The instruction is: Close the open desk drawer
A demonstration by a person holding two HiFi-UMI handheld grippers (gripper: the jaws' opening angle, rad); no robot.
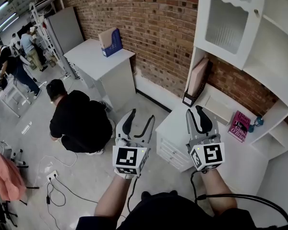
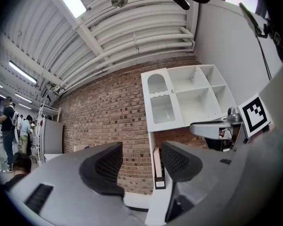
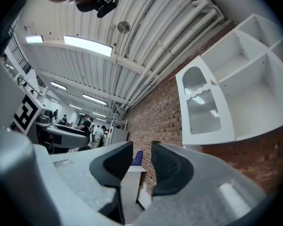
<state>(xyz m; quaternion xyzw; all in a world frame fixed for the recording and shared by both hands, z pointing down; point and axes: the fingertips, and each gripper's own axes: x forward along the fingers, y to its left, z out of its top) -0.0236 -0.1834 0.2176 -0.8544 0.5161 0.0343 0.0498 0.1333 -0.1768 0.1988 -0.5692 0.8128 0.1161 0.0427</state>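
Over floor (image 1: 93,178) beside desk (image 1: 259,164): L gripper (image 1: 140,116) jaws wide apart, empty; R gripper (image 1: 195,110) part-open, empty.

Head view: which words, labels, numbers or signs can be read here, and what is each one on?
Pink book on the white desk: white print on the cover, too blurred to read.
Left gripper and right gripper: black square marker patterns only, no words or numbers.
Nothing else in this view carries legible text.
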